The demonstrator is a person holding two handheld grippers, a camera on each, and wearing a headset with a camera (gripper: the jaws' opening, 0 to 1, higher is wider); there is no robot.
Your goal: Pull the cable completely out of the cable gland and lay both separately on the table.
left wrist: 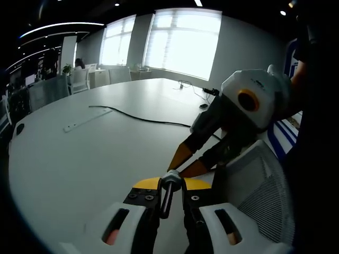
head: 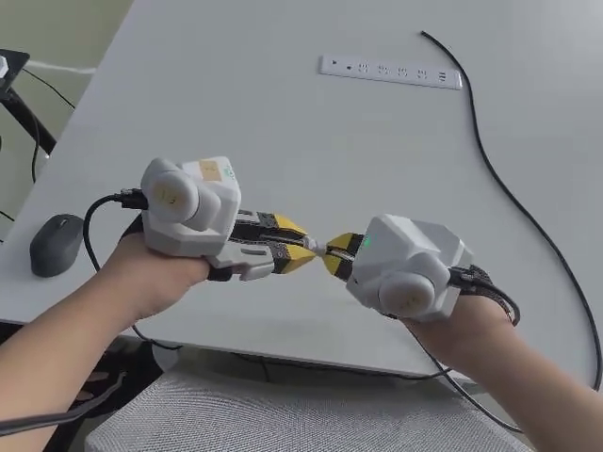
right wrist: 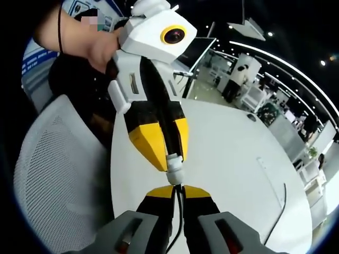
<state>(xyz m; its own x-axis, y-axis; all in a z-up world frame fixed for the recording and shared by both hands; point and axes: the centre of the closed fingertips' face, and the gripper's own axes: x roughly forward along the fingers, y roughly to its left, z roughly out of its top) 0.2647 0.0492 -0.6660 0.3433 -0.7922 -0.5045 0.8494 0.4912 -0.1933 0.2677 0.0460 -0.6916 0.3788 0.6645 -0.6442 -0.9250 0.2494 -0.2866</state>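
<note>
- The left gripper (head: 303,252) is clenched on the cable gland (head: 320,248). Its yellow-tipped jaws pinch the small white body from both sides.
- The right gripper (head: 334,254) faces it tip to tip, and its jaws are closed around the thin black cable (right wrist: 180,211). In the right gripper view the cable runs down between the two jaws.
- The cable gland sits between the two pairs of jaw tips, over the near edge of the white table (head: 283,122). The cable comes out of its end and goes straight into the right gripper's jaws, so the two parts are joined.
- In the left gripper view the gland's round head shows between that gripper's own tips, with a dark strand behind it. The right gripper's tips are just beyond it.
- The left hand (head: 155,268) and the right hand (head: 452,325) hold the grippers roughly level and close together.
- A white power strip (head: 391,72) lies at the far side of the table, with a long black power cord (head: 509,188) curving from near it along the right side.
- A dark mouse (head: 57,243) rests near the table's left edge.
- A grey mesh chair (head: 283,414) stands below the near edge.
</note>
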